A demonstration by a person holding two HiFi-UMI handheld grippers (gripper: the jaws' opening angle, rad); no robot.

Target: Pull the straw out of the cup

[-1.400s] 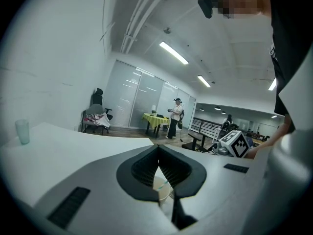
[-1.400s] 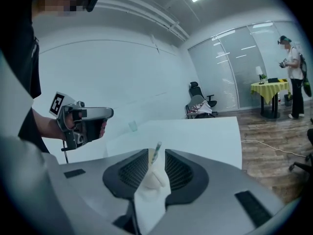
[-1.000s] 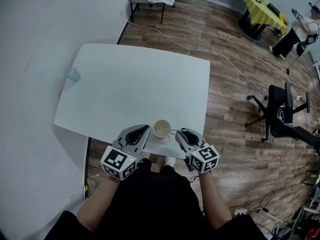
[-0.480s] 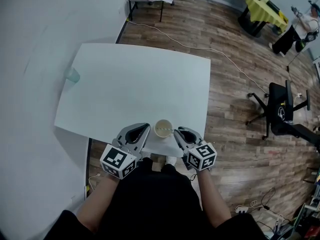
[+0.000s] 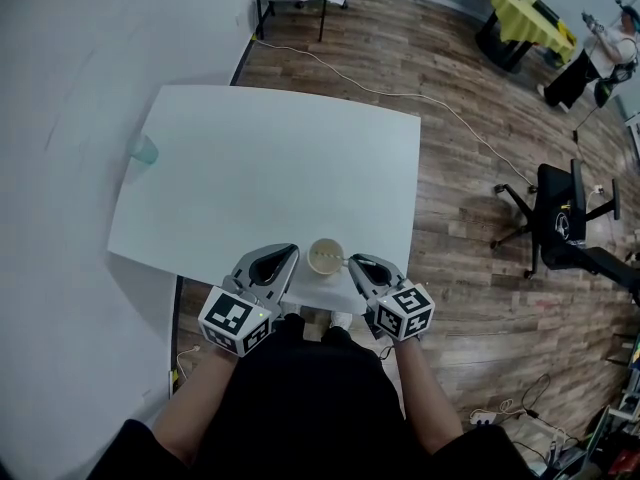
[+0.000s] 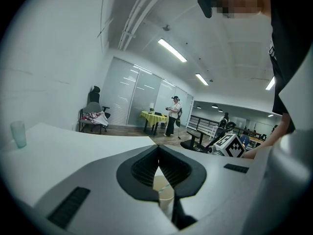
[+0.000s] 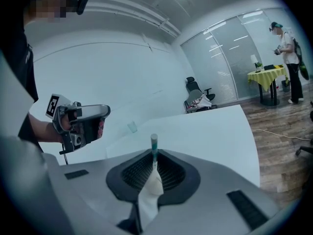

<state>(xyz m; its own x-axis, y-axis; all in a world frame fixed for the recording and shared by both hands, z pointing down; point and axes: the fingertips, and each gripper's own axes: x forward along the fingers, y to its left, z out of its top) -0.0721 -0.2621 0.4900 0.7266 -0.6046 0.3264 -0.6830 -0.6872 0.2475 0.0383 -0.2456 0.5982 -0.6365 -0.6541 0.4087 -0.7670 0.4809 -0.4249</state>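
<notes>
A pale paper cup (image 5: 325,256) stands at the near edge of the white table (image 5: 270,168). A thin straw (image 5: 343,261) with a teal band leans out of it to the right. My right gripper (image 5: 352,262) is shut on the straw; in the right gripper view the straw's top (image 7: 154,143) sticks up between the closed jaws, with the cup (image 7: 149,197) below. My left gripper (image 5: 288,257) sits just left of the cup with its jaw tips together, holding nothing. In the left gripper view the cup (image 6: 165,194) and straw show through the narrow gap.
A teal plastic cup (image 5: 146,149) stands at the table's far left edge. A black office chair (image 5: 560,218) is on the wood floor to the right. A person (image 5: 590,63) and a yellow-covered table (image 5: 520,13) are far off.
Both grippers have drifted very slightly toward the person. The straw stays in the cup and in the right gripper.
</notes>
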